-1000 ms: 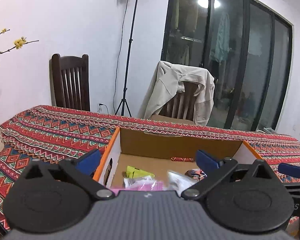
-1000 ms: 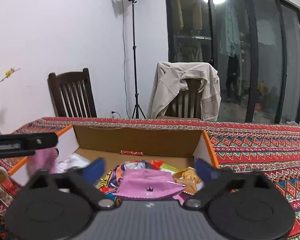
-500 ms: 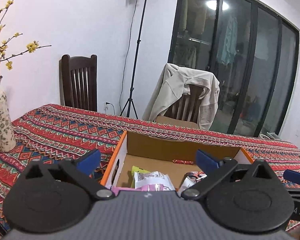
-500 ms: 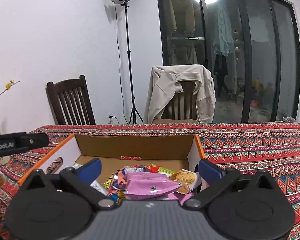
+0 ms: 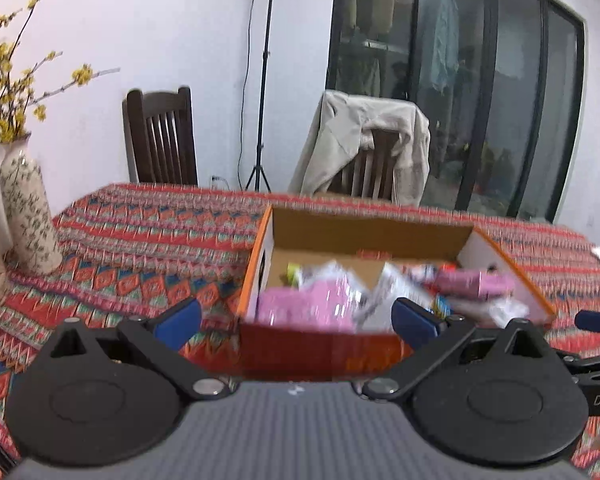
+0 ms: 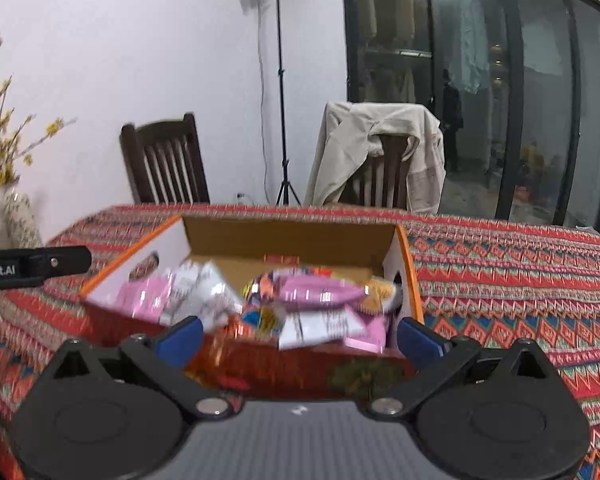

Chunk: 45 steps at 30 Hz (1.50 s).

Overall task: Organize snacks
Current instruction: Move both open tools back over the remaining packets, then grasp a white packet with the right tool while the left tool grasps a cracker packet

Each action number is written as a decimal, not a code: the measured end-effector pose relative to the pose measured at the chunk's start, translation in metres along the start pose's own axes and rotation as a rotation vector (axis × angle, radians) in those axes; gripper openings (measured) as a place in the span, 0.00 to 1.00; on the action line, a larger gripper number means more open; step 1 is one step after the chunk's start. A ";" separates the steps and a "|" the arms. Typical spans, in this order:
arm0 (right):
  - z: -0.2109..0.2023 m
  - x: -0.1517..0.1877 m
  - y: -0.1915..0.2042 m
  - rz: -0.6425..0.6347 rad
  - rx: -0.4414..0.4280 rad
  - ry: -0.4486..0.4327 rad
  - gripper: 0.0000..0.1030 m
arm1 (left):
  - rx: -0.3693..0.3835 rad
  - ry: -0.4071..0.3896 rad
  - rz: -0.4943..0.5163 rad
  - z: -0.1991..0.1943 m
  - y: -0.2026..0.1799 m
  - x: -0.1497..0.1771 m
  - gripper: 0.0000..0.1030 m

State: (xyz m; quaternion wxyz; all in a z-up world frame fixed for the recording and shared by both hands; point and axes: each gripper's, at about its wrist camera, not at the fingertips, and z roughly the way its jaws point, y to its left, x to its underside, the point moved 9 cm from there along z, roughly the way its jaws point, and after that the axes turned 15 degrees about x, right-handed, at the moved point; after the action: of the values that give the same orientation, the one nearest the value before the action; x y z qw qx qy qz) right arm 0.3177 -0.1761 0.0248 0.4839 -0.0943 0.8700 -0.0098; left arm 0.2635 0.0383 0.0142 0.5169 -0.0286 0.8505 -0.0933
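Observation:
An open cardboard box point(image 5: 372, 236) with an orange rim and a red front wall sits on the patterned tablecloth, filled with snack packets. A pink packet point(image 5: 300, 310) lies near its front left, another pink one point(image 5: 476, 284) at the right. My left gripper point(image 5: 296, 320) is open, just in front of and above the box, holding nothing. In the right wrist view the same box point(image 6: 288, 236) shows a pink packet point(image 6: 320, 292) on top and a white one point(image 6: 196, 292) beside it. My right gripper point(image 6: 299, 336) is open and empty before the box's front wall. Both views are motion-blurred.
A patterned vase point(image 5: 30, 216) with yellow blossoms stands at the table's left end. Behind the table are a dark wooden chair point(image 5: 162, 140), a light stand point(image 5: 262, 80) and a chair draped with a beige jacket point(image 5: 364, 152). The left gripper's body point(image 6: 32, 266) shows at the left of the right wrist view.
Both grippers have drawn back and risen from over the box, so its red front wall and all the packets now show. Both stay open and empty.

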 end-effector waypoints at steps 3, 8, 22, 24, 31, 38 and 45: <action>-0.006 0.023 0.004 -0.042 -0.003 0.032 1.00 | -0.007 0.039 -0.006 -0.006 0.004 0.021 1.00; -0.010 0.060 0.014 -0.083 -0.016 0.097 1.00 | -0.003 0.085 -0.012 -0.015 0.007 0.051 1.00; -0.001 0.101 0.025 -0.147 0.009 0.189 1.00 | 0.059 0.094 -0.008 -0.014 -0.001 0.089 1.00; -0.003 0.103 0.024 -0.149 0.005 0.187 1.00 | 0.062 0.094 -0.014 -0.014 0.000 0.090 1.00; -0.012 0.110 0.016 -0.117 -0.055 0.196 0.94 | 0.063 0.112 -0.046 -0.010 0.004 0.094 1.00; -0.025 0.107 0.017 -0.103 -0.095 0.147 0.48 | 0.055 0.131 -0.028 -0.008 0.001 0.096 1.00; -0.031 0.099 0.008 -0.031 -0.105 0.088 0.42 | 0.081 0.156 0.004 -0.005 -0.022 0.092 1.00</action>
State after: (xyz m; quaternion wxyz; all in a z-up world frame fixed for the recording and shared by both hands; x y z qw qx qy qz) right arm 0.2399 -0.1880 -0.0425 0.4392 -0.1324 0.8882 0.0245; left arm 0.2156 0.0035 -0.0602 0.4501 0.0015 0.8837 -0.1283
